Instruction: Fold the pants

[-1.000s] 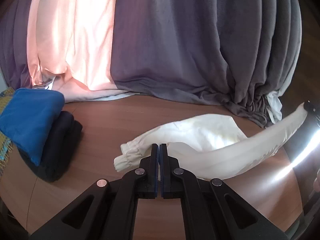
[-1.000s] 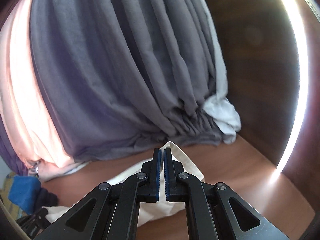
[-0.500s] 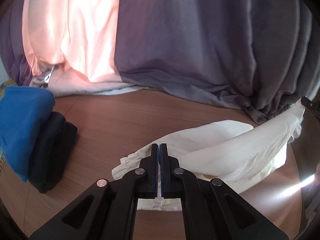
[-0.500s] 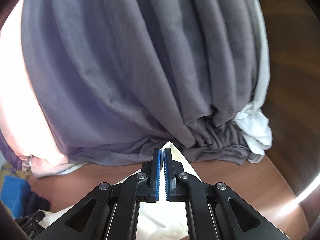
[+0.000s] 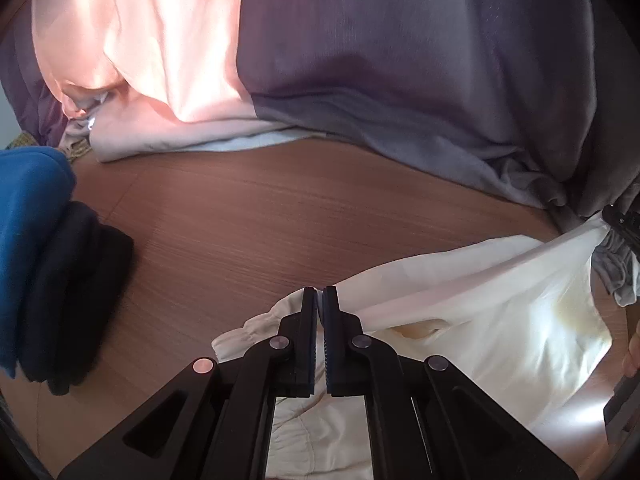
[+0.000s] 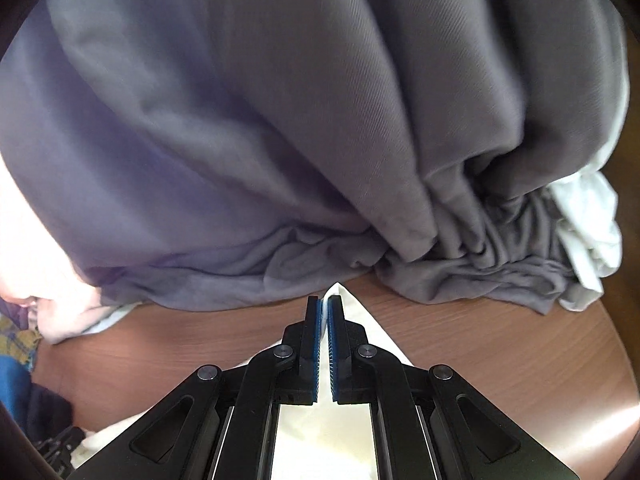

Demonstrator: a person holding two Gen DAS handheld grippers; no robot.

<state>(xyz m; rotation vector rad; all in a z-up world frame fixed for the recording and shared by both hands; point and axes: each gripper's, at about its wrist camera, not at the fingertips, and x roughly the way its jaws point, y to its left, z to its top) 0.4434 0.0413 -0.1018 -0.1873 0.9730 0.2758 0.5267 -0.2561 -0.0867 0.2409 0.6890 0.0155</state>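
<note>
Nearest in the left wrist view, the left gripper [image 5: 319, 294] is clamped on the gathered, elasticated edge of the cream pants [image 5: 472, 300], whether waistband or cuff is hard to say. In the right wrist view the right gripper [image 6: 324, 304] is closed on a pointed corner of the same pants [image 6: 372, 320], which peaks just above its tips. Between the two holds the cloth runs as a raised band, while the rest sags in soft folds onto the wooden worktop [image 5: 280, 208].

The pants look thin, light and limp. They will probably drape and wrinkle rather than hold a crease, and a pinch on a single layer may slip. The gathered edge and the opposite corner seem the firmest places to hold, since seams bunch there.

Farther left on the worktop sits a folded stack: a blue garment [image 5: 28, 216] on top of a dark garment [image 5: 76, 284], well apart from the pants. Behind everything, at the far edge, grey curtains [image 6: 280, 100] and a pink sunlit curtain [image 5: 152, 44] pool onto the worktop, with a white cloth [image 6: 588, 224] bunched at the right.
</note>
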